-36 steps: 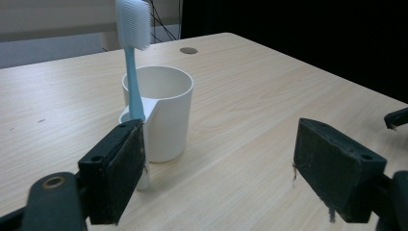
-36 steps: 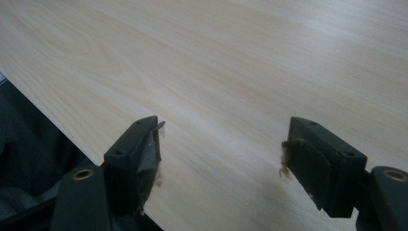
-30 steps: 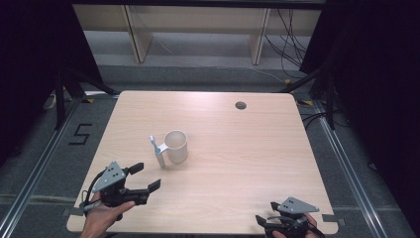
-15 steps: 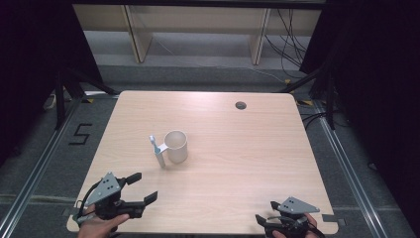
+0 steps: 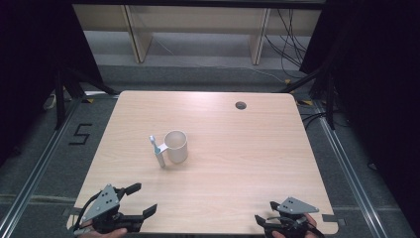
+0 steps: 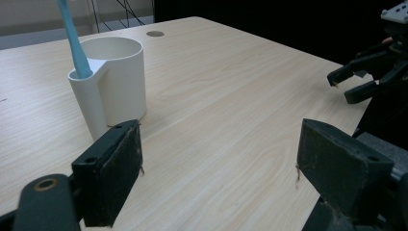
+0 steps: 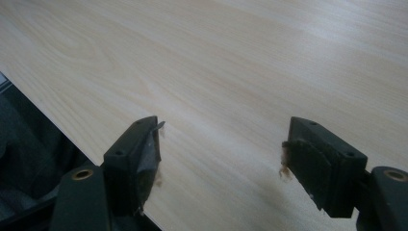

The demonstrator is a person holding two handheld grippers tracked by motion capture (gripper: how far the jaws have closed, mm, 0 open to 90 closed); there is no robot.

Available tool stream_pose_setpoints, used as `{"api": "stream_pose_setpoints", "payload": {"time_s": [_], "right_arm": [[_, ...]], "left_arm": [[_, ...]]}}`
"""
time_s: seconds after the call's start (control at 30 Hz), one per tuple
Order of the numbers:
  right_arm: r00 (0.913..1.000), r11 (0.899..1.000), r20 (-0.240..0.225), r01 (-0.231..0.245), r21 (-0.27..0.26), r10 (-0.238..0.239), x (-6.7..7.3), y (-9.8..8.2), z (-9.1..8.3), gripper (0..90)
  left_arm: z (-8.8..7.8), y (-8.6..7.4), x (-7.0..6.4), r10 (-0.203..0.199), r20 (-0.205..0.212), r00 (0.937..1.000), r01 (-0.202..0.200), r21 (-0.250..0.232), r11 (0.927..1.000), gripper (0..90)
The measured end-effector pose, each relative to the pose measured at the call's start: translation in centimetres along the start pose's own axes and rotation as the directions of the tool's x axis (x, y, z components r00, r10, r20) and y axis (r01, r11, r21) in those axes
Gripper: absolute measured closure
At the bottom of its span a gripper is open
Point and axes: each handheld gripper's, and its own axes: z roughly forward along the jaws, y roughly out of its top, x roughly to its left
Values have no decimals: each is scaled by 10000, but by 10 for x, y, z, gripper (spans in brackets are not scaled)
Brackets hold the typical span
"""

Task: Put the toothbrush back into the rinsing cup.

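The white plastic cup (image 5: 176, 146), a plain cylinder with a squared holder moulded onto its side, stands upright near the middle of the pale wood-grain table (image 5: 257, 148), and a light blue toothbrush (image 5: 155, 145) rises from that holder with its head up, leaning a little away from the cup's rim. I judge it sits there so that the brush stays propped and easy to reach from above. My left gripper (image 5: 132, 201) waits at the table's near edge, on the near-left side of the cup and well apart from it, jaws spread wide and grasping nothing; in the left gripper view the cup (image 6: 111, 82) stands beyond the left jaw, the toothbrush (image 6: 74, 41) on its near side. My right gripper (image 5: 275, 224) rests at the near edge far to the right of the cup, jaws likewise released over bare wood (image 7: 240, 62). Both, I think, are parked clear of the cup. A small dark round hole (image 5: 240, 105) lies in the table beyond the cup, toward the far edge.
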Motion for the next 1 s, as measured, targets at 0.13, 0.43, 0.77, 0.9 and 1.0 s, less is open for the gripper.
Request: {"api": "stream_pose_setpoints", "payload": {"time_s": [0.13,0.43,0.77,0.9,1.0], "right_arm": [[10000,10000,63,-26,58,26,0,0,-1,287],[10000,10000,-40,59,-1,-59,1,0,0,288],[9998,9997,79,195,130,-196,2,0,0,288],[9999,9998,14,124,151,-124,2,1,0,288],[9999,9998,-4,129,155,-129,3,1,0,288]], "left_arm": [[-1,-6,-5,139,78,9999,-138,-23,9999,155],[-6,-18,-15,403,129,9991,-408,370,9985,155],[-9,-26,-25,468,275,9985,-475,237,9986,155],[-10,-29,-29,485,355,9982,-500,448,9977,155],[-12,-31,-33,579,353,9977,-598,535,9968,155]]}}
